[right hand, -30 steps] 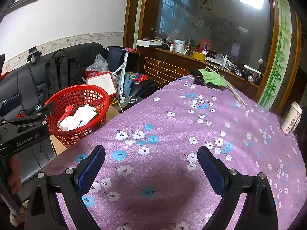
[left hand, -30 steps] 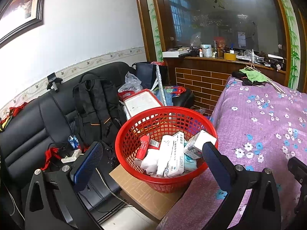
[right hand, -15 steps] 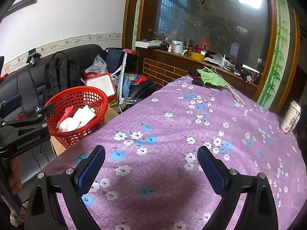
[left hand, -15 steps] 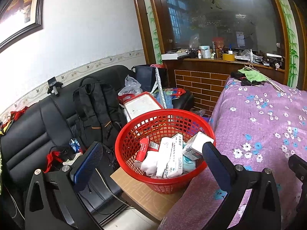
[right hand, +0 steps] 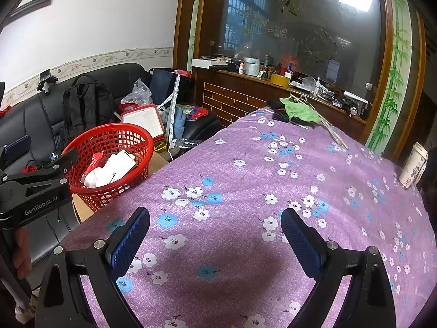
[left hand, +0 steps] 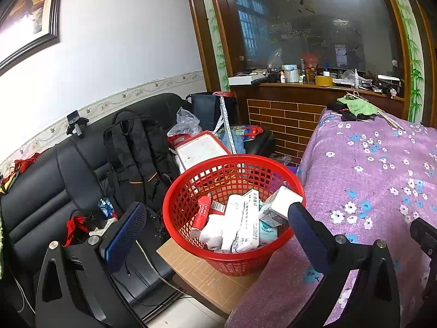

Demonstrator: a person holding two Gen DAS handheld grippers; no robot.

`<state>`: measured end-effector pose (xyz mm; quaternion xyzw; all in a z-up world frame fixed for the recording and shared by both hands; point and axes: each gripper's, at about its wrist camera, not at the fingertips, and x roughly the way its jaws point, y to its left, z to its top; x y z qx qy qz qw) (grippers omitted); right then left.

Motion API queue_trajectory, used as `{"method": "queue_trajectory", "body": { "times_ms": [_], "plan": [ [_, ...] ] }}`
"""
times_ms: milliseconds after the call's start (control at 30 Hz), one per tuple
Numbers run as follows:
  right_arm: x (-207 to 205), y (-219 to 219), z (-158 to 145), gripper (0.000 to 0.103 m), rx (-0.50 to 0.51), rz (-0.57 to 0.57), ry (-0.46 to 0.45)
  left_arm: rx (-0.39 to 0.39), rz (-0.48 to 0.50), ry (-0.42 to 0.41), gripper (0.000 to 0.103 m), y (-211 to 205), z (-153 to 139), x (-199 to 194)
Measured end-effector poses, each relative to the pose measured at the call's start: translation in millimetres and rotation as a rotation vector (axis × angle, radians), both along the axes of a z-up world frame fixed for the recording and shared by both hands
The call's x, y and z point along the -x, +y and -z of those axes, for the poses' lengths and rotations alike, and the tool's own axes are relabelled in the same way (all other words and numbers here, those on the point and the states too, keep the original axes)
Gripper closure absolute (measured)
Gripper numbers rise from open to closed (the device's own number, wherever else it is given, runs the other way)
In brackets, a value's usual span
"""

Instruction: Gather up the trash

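Observation:
A red mesh basket (left hand: 215, 169) (right hand: 131, 136) stands on a cardboard sheet (left hand: 207, 276) beside the purple flowered table (left hand: 382, 169) (right hand: 245, 186). Inside it lie several white boxes and packets (left hand: 240, 218) (right hand: 109, 169) and a red packet (left hand: 203, 210). My left gripper (left hand: 215, 218) hovers open just before the basket, with nothing between its fingers. My right gripper (right hand: 215, 227) is open over the near part of the tablecloth, empty. The left gripper's body (right hand: 32, 191) shows at the left of the right wrist view.
A black sofa (left hand: 41, 191) holds a black backpack (left hand: 136, 153), cables, bags and a white tray (left hand: 200, 151). At the table's far end lie a green cloth (right hand: 299, 112) and sticks; a patterned paper cup (right hand: 413, 166) stands at its right edge. A cluttered counter (right hand: 273, 76) runs behind.
Both grippers have drawn back and risen slightly, so the basket and table look a little farther away. Both stay open and nothing has been taken or dropped.

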<state>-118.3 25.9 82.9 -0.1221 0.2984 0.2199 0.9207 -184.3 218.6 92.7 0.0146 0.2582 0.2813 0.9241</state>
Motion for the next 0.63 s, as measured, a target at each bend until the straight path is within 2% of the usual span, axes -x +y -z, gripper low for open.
{"method": "queue_trajectory", "body": {
  "times_ms": [400, 533, 633],
  "plan": [
    [0.9, -3.8, -0.3, 0.004, -0.009, 0.010, 0.001, -0.008, 0.012, 0.008, 0.000, -4.0, -0.7, -2.6],
    [-0.6, -17.1, -0.1, 0.004, -0.028, 0.042, 0.012, -0.013, 0.067, 0.041, 0.000, -16.3, -2.4, -9.7],
    [-5.8, -41.1, -0.1, 0.005, -0.032, 0.112, 0.017, 0.003, 0.160, 0.051, 0.000, -36.5, -7.6, -18.2]
  ]
}}
